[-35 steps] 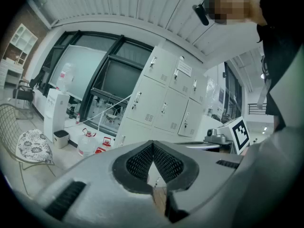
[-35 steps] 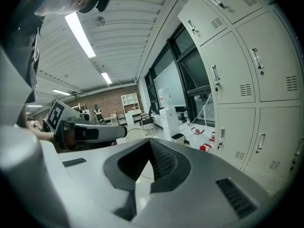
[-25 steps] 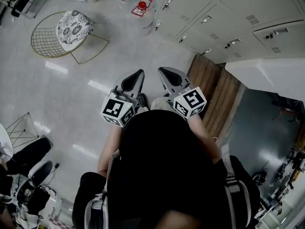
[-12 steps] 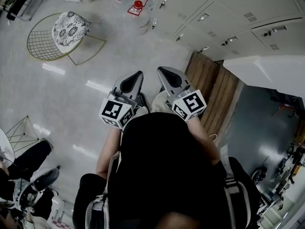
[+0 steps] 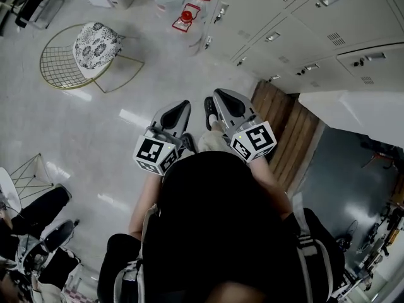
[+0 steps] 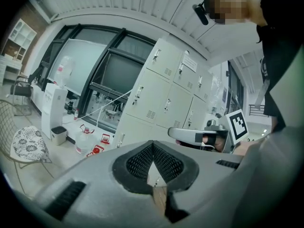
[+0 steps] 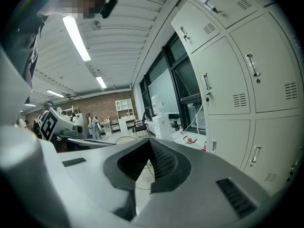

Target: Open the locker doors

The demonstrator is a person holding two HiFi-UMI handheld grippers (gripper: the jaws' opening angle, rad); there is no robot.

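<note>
The person is holding the left hand-held gripper point(image 5: 178, 110) and the right hand-held gripper point(image 5: 222, 101) side by side above the floor point(image 5: 95, 131). Both hand-held grippers are showing their jaws together, with nothing clamped between them. The lockers point(image 5: 297, 24) are standing along the floor's far right edge, well apart from both hand-held grippers, and every visible door is sitting closed. Water bottles point(image 5: 187, 19) are standing just beside the lockers' left end, and a wire chair point(image 5: 95, 43) is standing farther left.
</note>
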